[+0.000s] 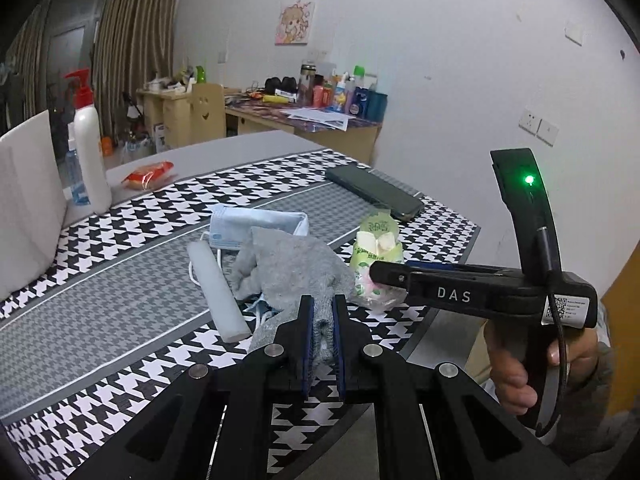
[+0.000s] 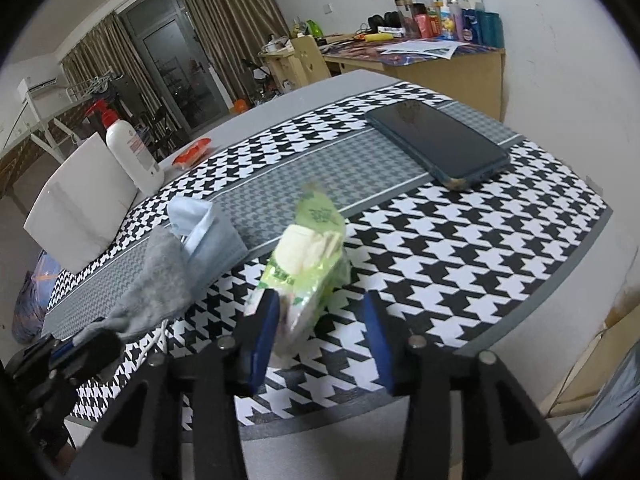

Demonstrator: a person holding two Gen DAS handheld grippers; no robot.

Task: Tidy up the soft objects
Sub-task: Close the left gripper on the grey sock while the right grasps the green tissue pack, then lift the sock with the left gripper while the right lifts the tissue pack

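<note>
Left gripper [image 1: 322, 320]: black hand-held two-finger tool with blue pads, jaws clamped on the grey knitted cloth [image 1: 288, 268].
Grey cloth: bunched between the pads, draped toward twelve o'clock over the pale blue face masks [image 1: 256, 226].
Right gripper [image 2: 320, 332]: black tool of the same kind, jaws parted, not pinching; the green-and-white plastic packet of tissues [image 2: 308, 244] stood between them against the left pad.
Right hand [image 1: 516, 364]: wrapped round the handle at four o'clock in the left wrist view.
White foam stick [image 1: 218, 290]: lay beside the cloth at ten o'clock from the left gripper.
Houndstooth table mat [image 1: 120, 216]: black, white and grey, under all of these.
Dark phone [image 2: 440, 144]: flat on the mat at one o'clock from the packet.
White pump bottle [image 1: 90, 148]: red-topped, upright, at eleven o'clock, far edge.
</note>
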